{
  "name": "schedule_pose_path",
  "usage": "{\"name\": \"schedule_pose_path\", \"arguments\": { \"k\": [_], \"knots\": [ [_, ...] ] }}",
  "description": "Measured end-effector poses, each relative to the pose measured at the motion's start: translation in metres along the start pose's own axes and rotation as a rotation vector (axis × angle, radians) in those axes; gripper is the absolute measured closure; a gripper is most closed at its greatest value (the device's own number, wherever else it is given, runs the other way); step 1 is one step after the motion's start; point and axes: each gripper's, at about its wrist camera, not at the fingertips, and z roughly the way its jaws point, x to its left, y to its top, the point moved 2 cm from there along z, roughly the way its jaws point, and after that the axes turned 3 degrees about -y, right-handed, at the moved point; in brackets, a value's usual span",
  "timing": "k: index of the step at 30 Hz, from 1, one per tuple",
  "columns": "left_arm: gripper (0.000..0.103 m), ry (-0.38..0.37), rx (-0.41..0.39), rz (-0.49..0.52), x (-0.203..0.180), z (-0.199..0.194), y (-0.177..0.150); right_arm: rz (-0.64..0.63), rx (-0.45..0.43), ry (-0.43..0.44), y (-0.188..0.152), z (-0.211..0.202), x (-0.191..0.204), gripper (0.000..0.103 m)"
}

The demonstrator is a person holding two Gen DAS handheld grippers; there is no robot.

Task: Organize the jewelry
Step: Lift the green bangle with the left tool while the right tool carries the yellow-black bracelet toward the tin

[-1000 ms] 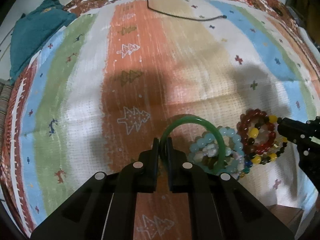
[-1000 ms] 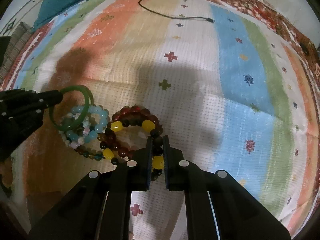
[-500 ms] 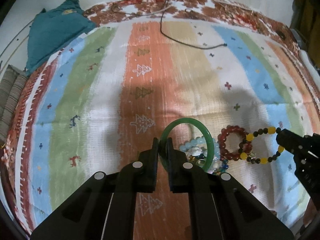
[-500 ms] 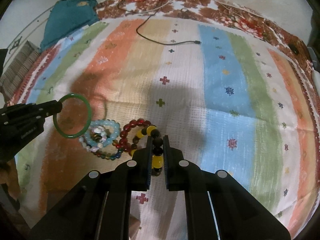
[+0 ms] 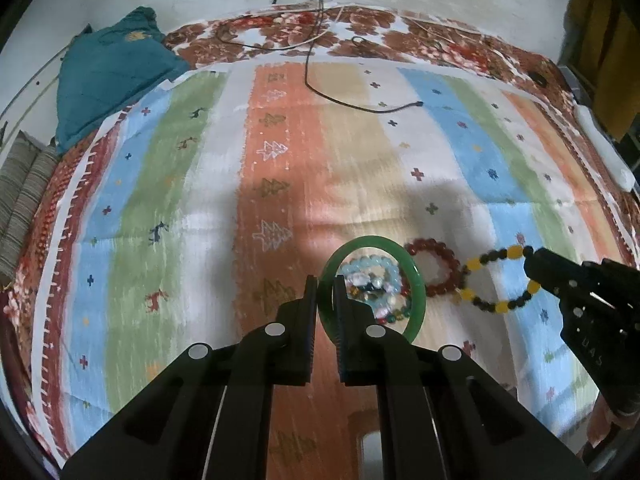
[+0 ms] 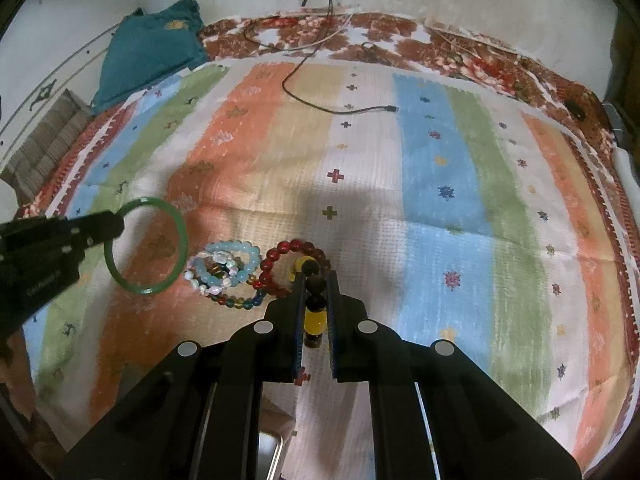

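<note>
Left wrist view: your left tool [image 5: 325, 294] is clamped on the green bangle [image 5: 416, 280], held above the bead pile [image 5: 376, 288] on the bedspread [image 5: 192, 184]. Right wrist view: your right tool [image 6: 314, 300] pinches the yellow-and-dark bracelet [image 6: 314, 318], hanging just right of the pile.

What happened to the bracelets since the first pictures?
Both were lifted up off the pile. The left gripper raised the green bangle, and the right gripper raised the yellow-and-dark bead bracelet, both already gripped. The red and light-blue bracelets stayed on the striped blanket.
</note>
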Motion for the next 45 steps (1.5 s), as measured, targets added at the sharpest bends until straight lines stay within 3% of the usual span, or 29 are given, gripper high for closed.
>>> {"name": "schedule_pose_path", "arguments": {
  "k": [21, 45],
  "knots": [
    [0.093, -0.022, -0.073, 0.046, -0.018, -0.047, -0.025, 0.015, -0.127, 0.050, -0.019, -0.053, 0.006, 0.092],
    [0.093, -0.056, -0.116, 0.077, -0.031, -0.083, -0.065, -0.032, -0.195, 0.102, -0.055, -0.097, 0.029, 0.092]
  ]
}}
